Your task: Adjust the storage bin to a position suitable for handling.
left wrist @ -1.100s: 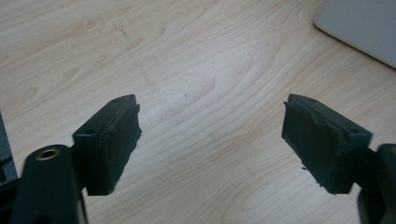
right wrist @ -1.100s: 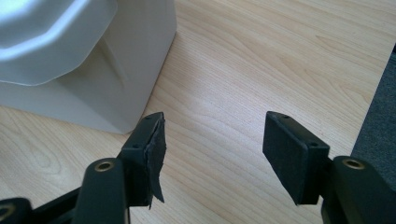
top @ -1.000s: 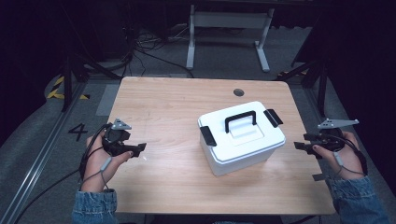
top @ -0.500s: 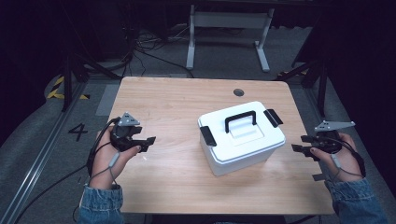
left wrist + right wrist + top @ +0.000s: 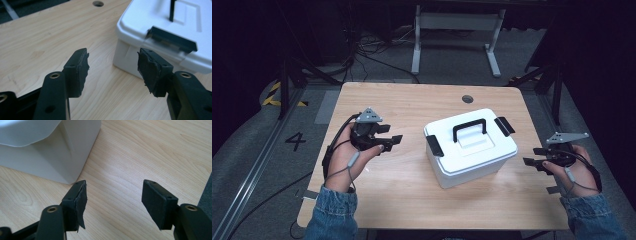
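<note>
White box [image 5: 471, 150] mid-surface, between both grippers. Left gripper [image 5: 393, 139] jaws spread, empty; box's black side latch [image 5: 171, 42] just ahead and right of them. Right gripper [image 5: 532, 156] jaws spread, empty; box corner ahead-left. Left nearer.

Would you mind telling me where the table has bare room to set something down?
Bare wood lies between the left gripper and the white box, behind the box up to the round hole, and along the near edge. The right gripper side is tight.

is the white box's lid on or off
On. The lid sits flat atop the white box, black side latches folded down over its edges; whether they are fully locked, cannot tell.
</note>
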`<action>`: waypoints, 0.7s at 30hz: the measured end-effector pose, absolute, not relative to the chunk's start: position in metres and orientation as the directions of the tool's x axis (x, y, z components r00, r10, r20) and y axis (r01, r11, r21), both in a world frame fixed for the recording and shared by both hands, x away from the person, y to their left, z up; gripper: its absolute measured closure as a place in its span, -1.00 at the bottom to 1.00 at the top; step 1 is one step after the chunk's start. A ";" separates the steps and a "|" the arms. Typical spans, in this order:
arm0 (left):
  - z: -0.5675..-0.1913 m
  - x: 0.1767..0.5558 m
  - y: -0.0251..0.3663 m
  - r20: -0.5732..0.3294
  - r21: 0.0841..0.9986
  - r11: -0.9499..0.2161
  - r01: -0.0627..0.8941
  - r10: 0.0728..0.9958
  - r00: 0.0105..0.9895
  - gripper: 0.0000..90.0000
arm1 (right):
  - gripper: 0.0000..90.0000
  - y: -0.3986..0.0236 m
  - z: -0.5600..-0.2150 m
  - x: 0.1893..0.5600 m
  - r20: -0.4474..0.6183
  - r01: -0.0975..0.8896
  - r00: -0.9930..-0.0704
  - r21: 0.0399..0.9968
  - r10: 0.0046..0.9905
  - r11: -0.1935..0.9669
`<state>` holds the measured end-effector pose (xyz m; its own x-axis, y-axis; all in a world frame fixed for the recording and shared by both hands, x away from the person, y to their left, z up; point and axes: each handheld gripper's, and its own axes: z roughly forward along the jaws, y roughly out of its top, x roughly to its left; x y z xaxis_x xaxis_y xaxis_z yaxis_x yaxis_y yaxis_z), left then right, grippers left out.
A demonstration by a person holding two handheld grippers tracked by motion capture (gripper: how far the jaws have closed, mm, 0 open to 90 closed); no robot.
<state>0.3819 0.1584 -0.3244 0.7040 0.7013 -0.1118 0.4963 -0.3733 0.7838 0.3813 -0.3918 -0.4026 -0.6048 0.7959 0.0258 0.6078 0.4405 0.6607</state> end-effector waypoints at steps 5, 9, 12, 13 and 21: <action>-0.313 0.385 0.143 -0.102 0.782 -0.379 0.496 0.706 0.701 -0.11 | -0.16 -0.390 -0.403 0.381 0.025 0.606 -0.610 0.658 0.792 0.446; -0.303 0.388 0.129 -0.094 0.803 -0.381 0.458 0.677 0.730 -0.11 | -0.16 -0.390 -0.404 0.380 0.024 0.605 -0.611 0.658 0.791 0.448; -0.297 0.390 0.114 -0.087 0.812 -0.391 0.434 0.654 0.751 -0.12 | -0.16 -0.390 -0.405 0.378 0.025 0.606 -0.612 0.657 0.791 0.448; -0.296 0.391 0.110 -0.080 0.812 -0.400 0.425 0.646 0.760 -0.12 | -0.16 -0.391 -0.406 0.378 0.024 0.606 -0.612 0.656 0.791 0.449; -0.288 0.398 0.067 -0.101 0.801 -0.422 0.425 0.604 0.790 -0.07 | -0.16 -0.391 -0.407 0.373 0.033 0.614 -0.608 0.653 0.793 0.444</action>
<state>0.3984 0.0675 -0.2878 0.7902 0.6045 -0.1013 0.4253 -0.4217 0.8008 0.3725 -0.3912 -0.4069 -0.6083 0.7930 0.0332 0.6142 0.4437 0.6526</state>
